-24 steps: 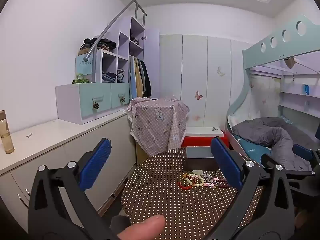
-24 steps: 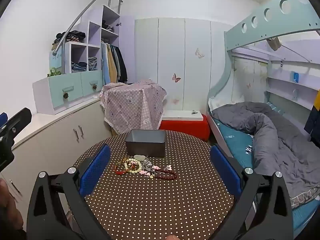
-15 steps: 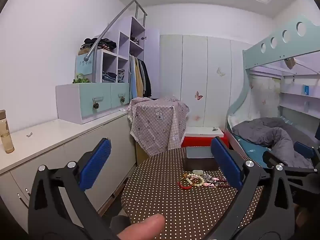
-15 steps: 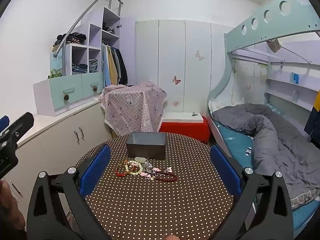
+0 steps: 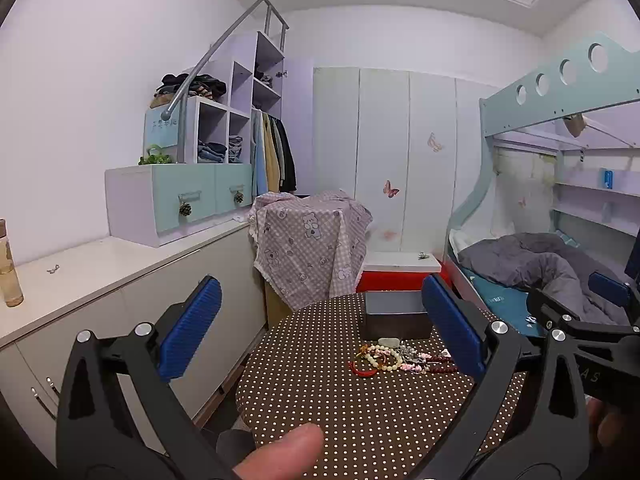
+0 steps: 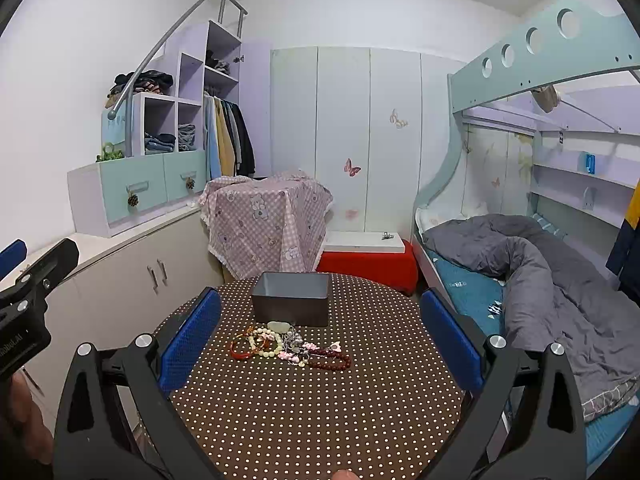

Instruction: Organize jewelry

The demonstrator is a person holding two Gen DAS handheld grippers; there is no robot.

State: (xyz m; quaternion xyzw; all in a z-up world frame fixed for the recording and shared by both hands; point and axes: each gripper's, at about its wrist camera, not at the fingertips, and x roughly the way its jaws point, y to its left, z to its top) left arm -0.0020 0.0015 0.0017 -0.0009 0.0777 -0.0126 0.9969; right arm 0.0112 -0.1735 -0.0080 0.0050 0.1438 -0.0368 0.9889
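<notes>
While both jaws gape empty, the jewelry pile (image 6: 290, 347) stretches left-right before the gray box (image 6: 291, 299).

A round tabletop (image 6: 360, 400) covered with a brown cloth dotted in white is seen in both views. Toward its far edge an open grey rectangular box (image 6: 291, 299) is set directly on the cloth. Just in front of the box, a small heap of jewelry (image 6: 290, 346) is laid: a red bangle (image 6: 240, 350), a pale beaded bracelet (image 6: 267, 340), pink pieces and a dark red bead string (image 6: 332, 361), all touching or overlapping.
</notes>
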